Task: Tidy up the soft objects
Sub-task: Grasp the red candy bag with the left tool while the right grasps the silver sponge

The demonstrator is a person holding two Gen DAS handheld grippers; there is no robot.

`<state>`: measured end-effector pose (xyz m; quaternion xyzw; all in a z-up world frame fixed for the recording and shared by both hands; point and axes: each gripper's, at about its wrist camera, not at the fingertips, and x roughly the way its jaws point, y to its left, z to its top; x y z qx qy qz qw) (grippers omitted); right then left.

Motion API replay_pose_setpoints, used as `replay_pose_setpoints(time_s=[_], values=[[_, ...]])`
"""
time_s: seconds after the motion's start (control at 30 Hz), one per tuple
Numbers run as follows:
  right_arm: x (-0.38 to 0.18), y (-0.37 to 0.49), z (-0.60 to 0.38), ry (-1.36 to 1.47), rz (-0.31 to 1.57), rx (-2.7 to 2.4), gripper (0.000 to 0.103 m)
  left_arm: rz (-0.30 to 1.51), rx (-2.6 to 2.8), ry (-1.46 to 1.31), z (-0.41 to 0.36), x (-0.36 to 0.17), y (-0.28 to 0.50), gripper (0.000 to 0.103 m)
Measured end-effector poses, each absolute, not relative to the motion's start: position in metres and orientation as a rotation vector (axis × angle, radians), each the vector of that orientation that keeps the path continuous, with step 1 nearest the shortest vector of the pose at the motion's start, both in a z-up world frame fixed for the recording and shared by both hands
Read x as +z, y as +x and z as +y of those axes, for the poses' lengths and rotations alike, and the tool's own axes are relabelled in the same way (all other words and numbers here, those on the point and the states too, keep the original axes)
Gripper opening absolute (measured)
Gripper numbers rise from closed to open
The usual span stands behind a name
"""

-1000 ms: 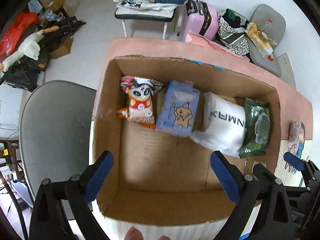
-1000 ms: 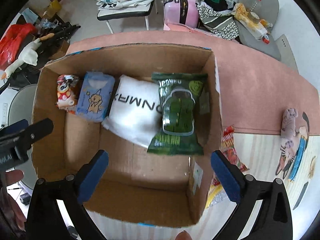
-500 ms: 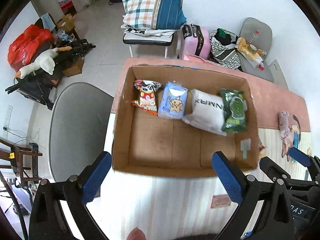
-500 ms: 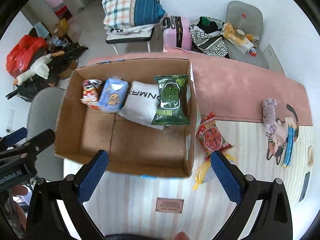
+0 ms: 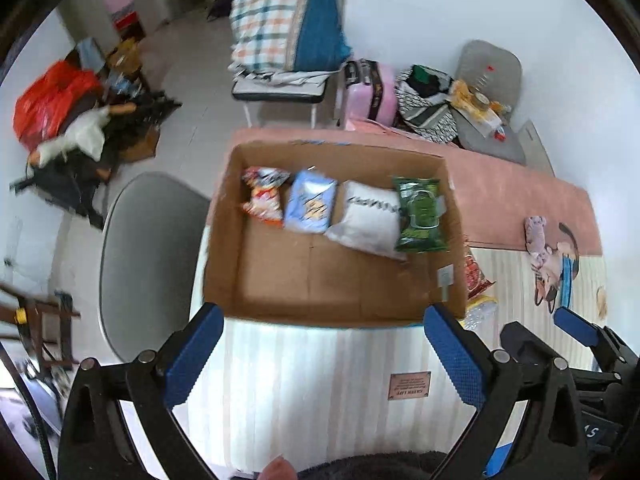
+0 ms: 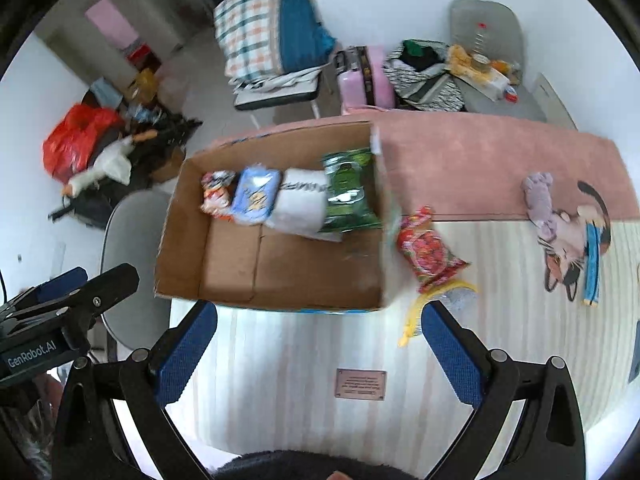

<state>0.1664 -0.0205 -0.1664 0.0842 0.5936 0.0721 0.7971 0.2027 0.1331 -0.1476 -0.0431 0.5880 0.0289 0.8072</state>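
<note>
A cardboard box (image 5: 320, 312) stands on a striped mat and holds a row of soft packs at its far side: a red snack bag (image 5: 262, 196), a blue tissue pack (image 5: 310, 206), a white pillow pack (image 5: 368, 220) and a green pack (image 5: 420, 214). It also shows in the right wrist view (image 6: 272, 296). A red snack bag (image 6: 430, 252) and a yellow-and-silver pack (image 6: 444, 300) lie on the mat right of the box. A small purple plush (image 6: 538, 200) lies farther right. My left gripper (image 5: 324, 356) and right gripper (image 6: 316, 350) are open and empty, held high in front of the box.
A grey chair (image 5: 148, 256) stands left of the box. A pink rug (image 6: 480, 160) lies behind the mat. A stool with folded blankets (image 5: 284, 40), a pink suitcase (image 5: 368, 92), bags and a grey cushion (image 5: 488, 76) line the far wall. Clutter with a red bag (image 5: 52, 104) sits far left.
Both grippers have pulled up and back from inside the box; the whole box and the mat in front of it now show. The packs in the box have not moved.
</note>
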Motion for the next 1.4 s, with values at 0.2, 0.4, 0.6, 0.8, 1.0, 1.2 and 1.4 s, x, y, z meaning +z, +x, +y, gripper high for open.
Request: replay_pose_setpoints(time_s=[0.2, 0.4, 0.6, 0.8, 1.0, 1.2, 1.4], values=[[-0.173, 0.177, -0.133, 0.289, 1.284, -0.058, 0.103, 1.322, -0.06, -0.018, 0.041, -0.164, 0.253, 0.103], [-0.202, 0.189, -0.262, 0.358, 1.319, -0.254, 0.103, 1.583, -0.226, 0.028, -0.067, -0.233, 0.309, 0.102], [-0.256, 0.203, -0.332, 0.409, 1.405, -0.294, 0.103, 1.811, -0.25, 0.202, -0.145, -0.313, 0.36, 0.101], [-0.359, 0.182, -0.298, 0.795, 1.555, -0.178, 0.101, 1.796, -0.17, 0.526, -0.174, -0.342, 0.388, 0.101], [-0.44, 0.173, -0.249, 1.016, 1.656, -0.168, 0.079, 1.748, -0.084, 0.618, -0.166, -0.34, 0.397, 0.101], [-0.441, 0.195, -0.214, 0.903, 1.624, -0.129, 0.055, 1.782, -0.056, 0.503, -0.14, -0.343, 0.398, 0.101], [-0.419, 0.19, -0.237, 0.72, 1.621, -0.148, 0.044, 1.818, -0.071, 0.36, -0.131, -0.344, 0.391, 0.101]])
